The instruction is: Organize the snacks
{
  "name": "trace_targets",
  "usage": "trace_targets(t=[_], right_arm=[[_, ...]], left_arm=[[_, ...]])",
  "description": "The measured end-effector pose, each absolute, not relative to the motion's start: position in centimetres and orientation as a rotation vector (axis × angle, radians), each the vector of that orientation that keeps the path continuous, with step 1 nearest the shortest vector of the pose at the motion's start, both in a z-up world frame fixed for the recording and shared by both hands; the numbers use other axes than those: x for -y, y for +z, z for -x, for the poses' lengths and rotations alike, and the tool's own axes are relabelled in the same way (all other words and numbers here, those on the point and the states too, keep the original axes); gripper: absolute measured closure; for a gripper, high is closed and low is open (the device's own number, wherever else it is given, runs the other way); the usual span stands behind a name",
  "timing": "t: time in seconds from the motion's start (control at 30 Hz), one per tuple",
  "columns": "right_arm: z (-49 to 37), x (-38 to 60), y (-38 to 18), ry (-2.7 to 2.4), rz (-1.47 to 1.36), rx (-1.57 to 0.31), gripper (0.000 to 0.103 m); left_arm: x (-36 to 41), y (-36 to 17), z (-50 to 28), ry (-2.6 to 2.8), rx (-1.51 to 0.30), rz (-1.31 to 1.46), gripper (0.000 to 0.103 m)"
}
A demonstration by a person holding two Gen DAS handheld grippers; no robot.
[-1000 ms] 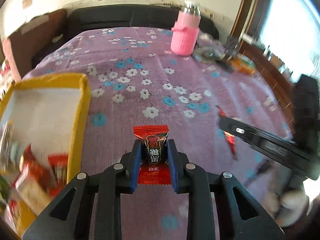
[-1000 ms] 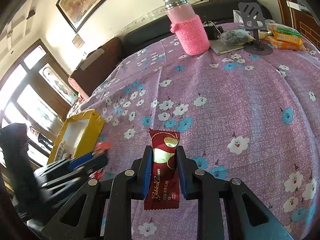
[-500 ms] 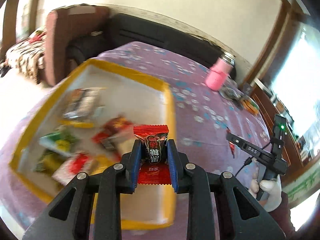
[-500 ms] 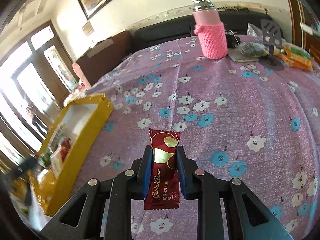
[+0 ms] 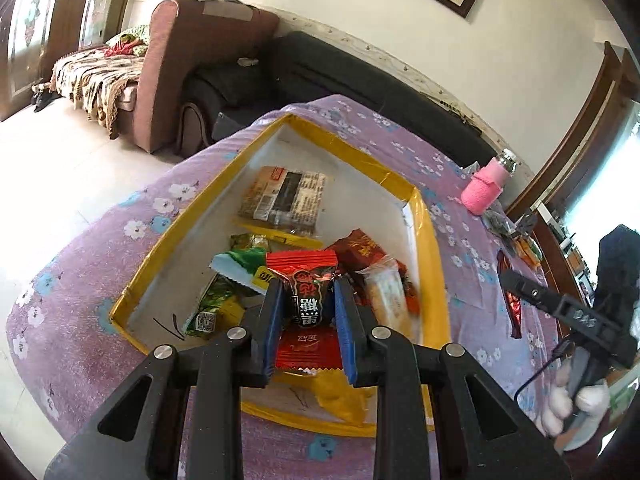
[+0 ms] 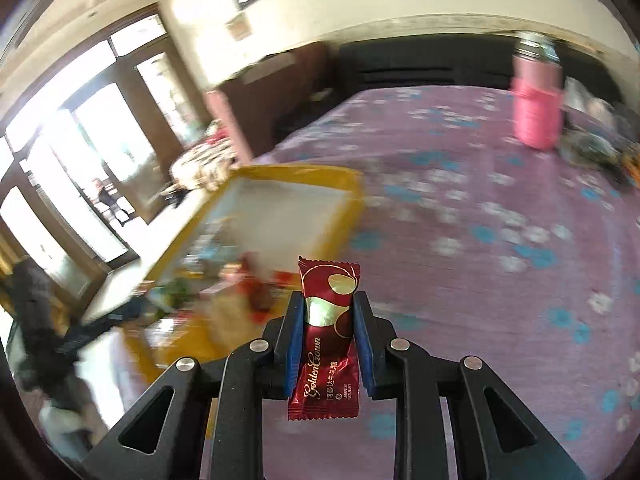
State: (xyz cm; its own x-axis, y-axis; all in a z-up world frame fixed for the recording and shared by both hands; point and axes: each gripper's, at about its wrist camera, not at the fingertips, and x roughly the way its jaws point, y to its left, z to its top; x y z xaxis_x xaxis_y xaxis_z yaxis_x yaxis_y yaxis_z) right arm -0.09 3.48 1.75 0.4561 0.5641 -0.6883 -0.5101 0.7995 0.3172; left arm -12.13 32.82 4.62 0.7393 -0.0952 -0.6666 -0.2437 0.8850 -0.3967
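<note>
My left gripper (image 5: 306, 294) is shut on a red and black candy (image 5: 306, 300) and hangs over the near end of the yellow-rimmed box (image 5: 428, 240). Several snack packets lie in that box, among them a green packet (image 5: 236, 260) and a flat brown packet (image 5: 286, 200). My right gripper (image 6: 329, 308) is shut on a dark red nougat bar (image 6: 328, 336) with gold lettering, above the purple flowered cloth just right of the blurred yellow-rimmed box (image 6: 336, 216). In the left wrist view the right gripper (image 5: 510, 304) shows at the right, the bar dangling from it, held by a white-gloved hand (image 5: 568, 404).
A pink-sleeved bottle (image 5: 486, 188) (image 6: 536, 108) stands at the table's far side beside small clutter. A black sofa (image 5: 360, 76) and a brown armchair (image 5: 192, 60) border the table. The floor drops away at the left.
Both grippers have swung left, each still gripping its candy. The left one came from the open cloth to above the box. The right one has neared the box's right side.
</note>
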Motion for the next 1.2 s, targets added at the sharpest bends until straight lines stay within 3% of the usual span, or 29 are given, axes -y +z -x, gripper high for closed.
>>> trace_targets(t=[0.6,0.77,0.9,1.2], right_arm=[[-6.6,-15.7,-2.2,0.612,0.055,-1.008,0.076],[-7.8,-15.7,-2.7,0.62,0.01,-1.016,0.071],[-7.4,-14.3,-1.8,0.621,-0.037,-0.995,0.066],[-1.7,-9.0,0.2,0.625,-0.087,-0.939,0.06]], left_arm=[[-32.6,3.3,8.1,0.048,-0.81,0.459,0.079],[-32.6,3.6,8.4,0.049,-0.804,0.456,0.063],[-32.0,4.5,9.3,0.078,-0.784,0.421,0.06],[-28.3,7.7,12.2,0.062,-0.702,0.317,0.044]])
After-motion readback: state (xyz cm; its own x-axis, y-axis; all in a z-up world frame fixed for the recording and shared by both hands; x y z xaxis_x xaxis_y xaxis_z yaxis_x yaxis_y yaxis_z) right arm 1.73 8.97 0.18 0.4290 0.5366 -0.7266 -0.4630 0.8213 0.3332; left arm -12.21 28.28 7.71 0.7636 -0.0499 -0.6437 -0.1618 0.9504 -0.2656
